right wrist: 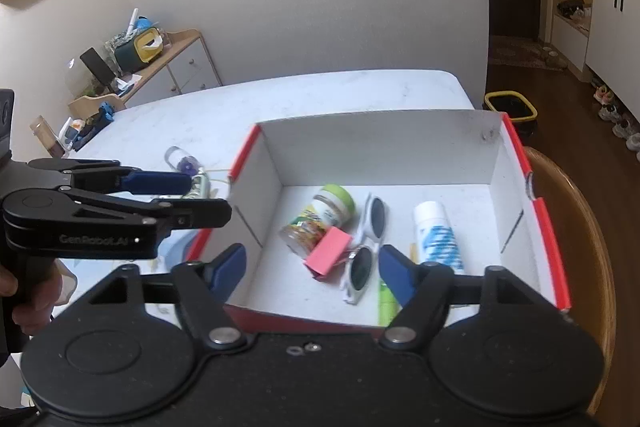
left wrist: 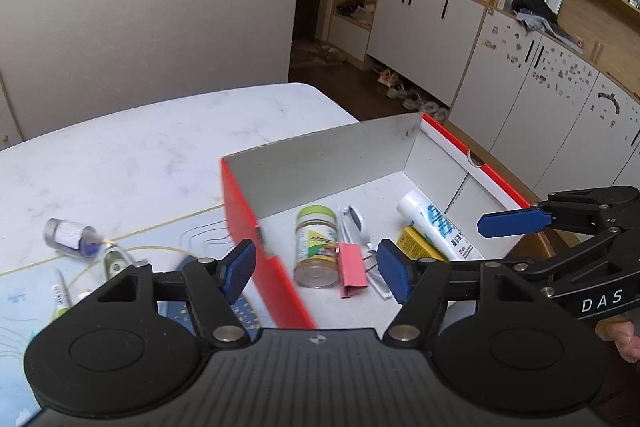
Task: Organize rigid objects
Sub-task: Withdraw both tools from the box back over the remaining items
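Marble-look table [right wrist: 320, 99] bears a red cardboard box [right wrist: 554, 251]; both claws gape empty.

White tube [right wrist: 438, 235] label blurred, its lower end hidden behind a gripper finger; small bottle [left wrist: 72, 239] on the table smeared by motion; green item [right wrist: 387, 301] mostly hidden

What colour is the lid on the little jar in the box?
Light green lid, clearest in the right wrist view.
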The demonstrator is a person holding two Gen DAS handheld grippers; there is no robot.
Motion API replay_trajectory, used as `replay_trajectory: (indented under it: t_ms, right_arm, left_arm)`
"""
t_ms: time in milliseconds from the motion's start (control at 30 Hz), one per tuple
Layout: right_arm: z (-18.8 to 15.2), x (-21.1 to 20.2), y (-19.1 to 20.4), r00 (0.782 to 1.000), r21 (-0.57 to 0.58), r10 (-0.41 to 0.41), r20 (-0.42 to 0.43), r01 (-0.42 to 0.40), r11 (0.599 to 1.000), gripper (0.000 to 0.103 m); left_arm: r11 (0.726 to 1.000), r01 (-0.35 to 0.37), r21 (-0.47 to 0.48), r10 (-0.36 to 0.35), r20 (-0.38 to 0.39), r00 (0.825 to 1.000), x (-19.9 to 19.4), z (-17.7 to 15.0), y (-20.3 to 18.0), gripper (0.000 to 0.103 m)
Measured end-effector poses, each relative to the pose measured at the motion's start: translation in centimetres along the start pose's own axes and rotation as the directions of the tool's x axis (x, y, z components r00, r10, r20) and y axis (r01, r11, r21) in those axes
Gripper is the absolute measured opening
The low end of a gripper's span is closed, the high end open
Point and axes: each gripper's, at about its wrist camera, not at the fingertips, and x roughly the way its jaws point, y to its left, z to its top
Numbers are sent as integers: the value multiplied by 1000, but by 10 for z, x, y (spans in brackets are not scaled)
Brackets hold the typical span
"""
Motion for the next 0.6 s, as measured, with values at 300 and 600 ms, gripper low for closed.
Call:
replay_trajectory:
  t_ms: [300, 600]
  right_arm:
    - [-5, -2, 42, 999, 7, 7, 36, -7, 1000, 98]
    - [-10, 8, 90, 999, 1, 14, 42, -14, 1000, 102]
  left_arm:
    - [1000, -21, -17, 21, 13, 1000, -31, -19, 36, 75]
    - [999, -36, -37, 38, 31, 999, -58, -40, 76, 83]
